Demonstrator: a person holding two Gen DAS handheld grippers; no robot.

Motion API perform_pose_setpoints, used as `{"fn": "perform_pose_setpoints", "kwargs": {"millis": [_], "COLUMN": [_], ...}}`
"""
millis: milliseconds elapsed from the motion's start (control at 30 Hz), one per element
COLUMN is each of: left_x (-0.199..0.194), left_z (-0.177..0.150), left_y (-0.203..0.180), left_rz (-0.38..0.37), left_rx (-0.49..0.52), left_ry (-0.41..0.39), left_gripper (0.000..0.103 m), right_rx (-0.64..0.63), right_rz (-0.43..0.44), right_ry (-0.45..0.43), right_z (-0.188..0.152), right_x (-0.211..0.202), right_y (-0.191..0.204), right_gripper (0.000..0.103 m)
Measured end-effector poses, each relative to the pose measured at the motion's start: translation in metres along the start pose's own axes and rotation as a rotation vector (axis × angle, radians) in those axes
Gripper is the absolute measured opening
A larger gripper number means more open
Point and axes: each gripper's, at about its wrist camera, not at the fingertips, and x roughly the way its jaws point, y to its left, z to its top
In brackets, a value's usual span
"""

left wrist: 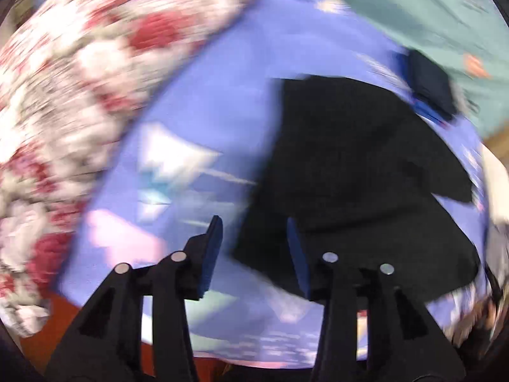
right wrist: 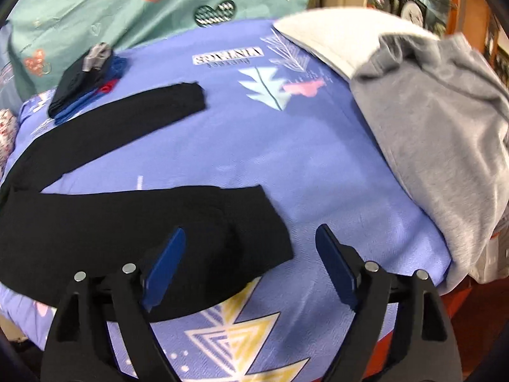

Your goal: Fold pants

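Note:
Black pants [right wrist: 133, 216] lie spread on a purple patterned bedsheet [right wrist: 286, 165], their two legs splayed apart toward the right. In the blurred left wrist view the pants [left wrist: 356, 165] fill the middle right. My left gripper [left wrist: 254, 226] is open and empty, hovering just above the pants' near edge. My right gripper [right wrist: 251, 238] is open and empty, above the end of the nearer leg, its left finger [right wrist: 165, 264] over the black cloth.
A grey garment [right wrist: 445, 133] is heaped at the sheet's right edge. A small stack of dark and blue folded clothes [right wrist: 86, 86] lies at the far left. A teal pillow [right wrist: 127, 3] lies behind it. A red-and-white floral blanket [left wrist: 79, 95] lies to the left.

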Motion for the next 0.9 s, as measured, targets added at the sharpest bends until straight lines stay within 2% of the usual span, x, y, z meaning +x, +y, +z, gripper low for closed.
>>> {"fn": "perform_pose_setpoints", "kwargs": {"millis": [67, 100, 133, 167, 200, 267, 333, 400, 467, 500, 533, 567, 600, 633, 667, 733, 800, 867, 900], "left_x": [0.010, 0.017, 0.025, 0.041, 0.055, 0.079, 0.080, 0.075, 0.072, 0.071, 0.068, 0.064, 0.052, 0.042, 0.036, 0.034, 0.053, 0.082, 0.097], "left_z": [-0.012, -0.017, -0.021, -0.027, -0.031, -0.039, -0.046, -0.047, -0.048, -0.047, -0.044, -0.042, -0.034, -0.028, -0.023, -0.012, -0.011, -0.017, -0.023], "left_y": [-0.044, -0.058, -0.071, -0.085, -0.091, -0.091, -0.086, -0.083, -0.079, -0.077, -0.074, -0.072, -0.071, -0.073, -0.076, -0.087, -0.098, -0.106, -0.107], "left_rz": [-0.036, -0.049, -0.062, -0.070, -0.062, -0.025, -0.025, -0.016, -0.009, -0.004, -0.012, -0.031, -0.074, -0.103, -0.129, -0.168, -0.171, -0.143, -0.117], "left_rx": [0.128, 0.163, 0.194, 0.230, 0.245, 0.250, 0.266, 0.264, 0.263, 0.262, 0.248, 0.237, 0.227, 0.227, 0.229, 0.234, 0.245, 0.261, 0.268], "left_ry": [0.003, 0.012, 0.031, 0.069, 0.097, 0.175, 0.167, 0.186, 0.213, 0.222, 0.231, 0.225, 0.184, 0.143, 0.112, 0.073, 0.104, 0.165, 0.201], "left_gripper": [0.062, 0.062, 0.062, 0.062, 0.062, 0.060, 0.062, 0.062, 0.062, 0.060, 0.060, 0.059, 0.060, 0.061, 0.063, 0.072, 0.073, 0.073, 0.073], "right_rx": [-0.009, -0.018, -0.030, -0.033, -0.057, -0.140, -0.166, -0.196, -0.193, -0.171, -0.155, -0.125, -0.114, -0.119, -0.142, -0.209, -0.324, -0.431, -0.459], "right_rz": [-0.018, -0.025, -0.021, 0.025, 0.007, -0.053, -0.075, -0.097, -0.109, -0.115, -0.124, -0.148, -0.160, -0.143, -0.073, 0.061, 0.171, 0.217, 0.214], "right_ry": [0.051, 0.073, 0.108, 0.125, 0.112, 0.103, 0.118, 0.175, 0.185, 0.173, 0.154, 0.098, 0.065, 0.014, -0.008, 0.009, 0.058, 0.137, 0.174], "right_z": [-0.003, -0.006, -0.008, -0.011, -0.012, -0.012, -0.014, -0.019, -0.022, -0.017, -0.012, -0.001, 0.004, 0.015, 0.023, 0.031, 0.028, 0.013, 0.006], "right_x": [0.021, 0.028, 0.037, 0.041, 0.037, 0.023, 0.017, 0.023, 0.026, 0.023, 0.018, 0.006, -0.002, -0.015, -0.023, -0.026, -0.018, 0.003, 0.014], "right_y": [-0.002, -0.003, -0.003, -0.002, 0.002, 0.014, 0.017, 0.018, 0.017, 0.016, 0.015, 0.014, 0.017, 0.027, 0.041, 0.076, 0.127, 0.170, 0.181], "right_gripper": [0.083, 0.070, 0.049, 0.021, 0.019, 0.018, 0.018, 0.018, 0.020, 0.022, 0.030, 0.036, 0.044, 0.045, 0.045, 0.045, 0.045, 0.045, 0.045]}}
